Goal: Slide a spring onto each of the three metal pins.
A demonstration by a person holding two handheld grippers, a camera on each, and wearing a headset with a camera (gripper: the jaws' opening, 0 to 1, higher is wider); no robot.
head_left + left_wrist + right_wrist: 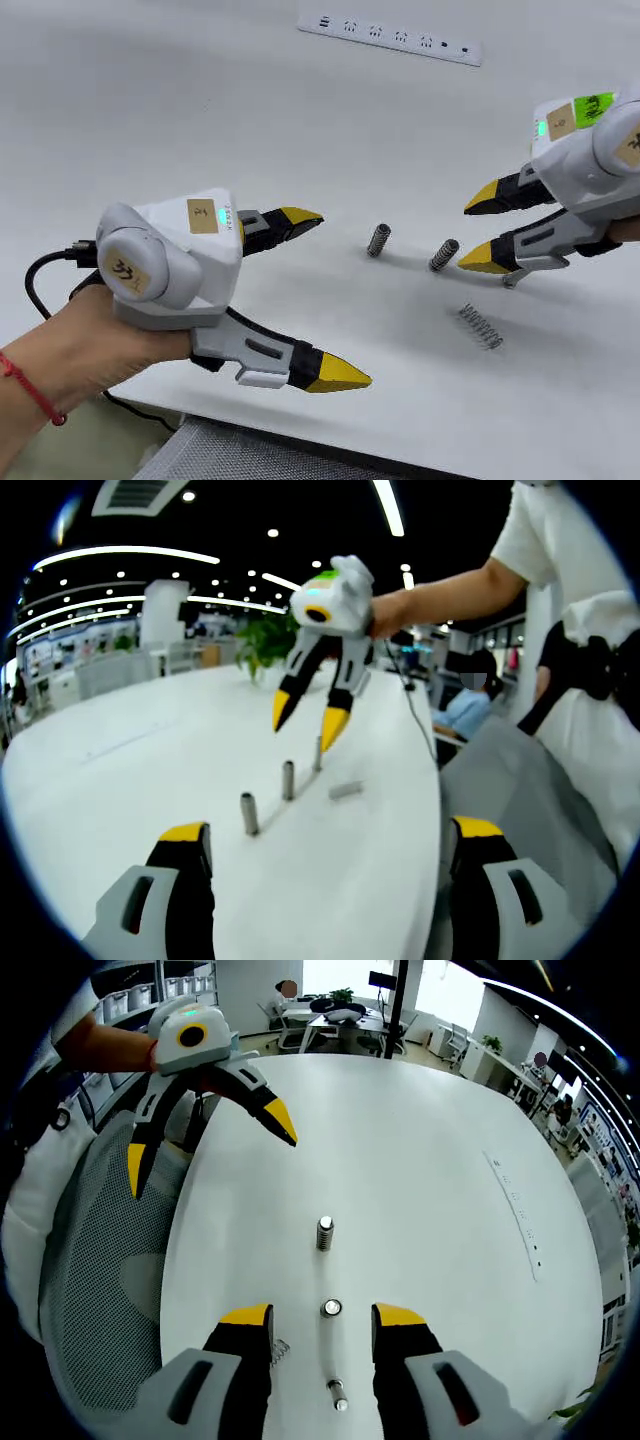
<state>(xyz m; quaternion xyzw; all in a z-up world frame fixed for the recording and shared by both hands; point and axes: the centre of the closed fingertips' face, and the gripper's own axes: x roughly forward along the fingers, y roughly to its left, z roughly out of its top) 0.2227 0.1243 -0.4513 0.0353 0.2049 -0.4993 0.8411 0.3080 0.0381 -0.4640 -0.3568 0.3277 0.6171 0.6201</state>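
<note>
Two short springs stand upright on pins on the white table: one (378, 239) and one (444, 254). A third spring (480, 326) lies loose on its side nearer the table's front edge. A thin bare pin (511, 281) stands just under my right gripper (468, 235), which is open and empty. In the right gripper view the jaws (325, 1313) flank the nearer sprung pin (331, 1308), with the bare pin (337, 1392) closer in and the loose spring (278, 1348) to the left. My left gripper (325, 297) hovers wide open at the front left, holding nothing.
A white power strip (390, 35) lies at the table's far side. A black cable (40, 270) runs from the left gripper. A grey mesh chair (230, 455) sits below the table's front edge. In the left gripper view a person in white (590, 630) stands at the right.
</note>
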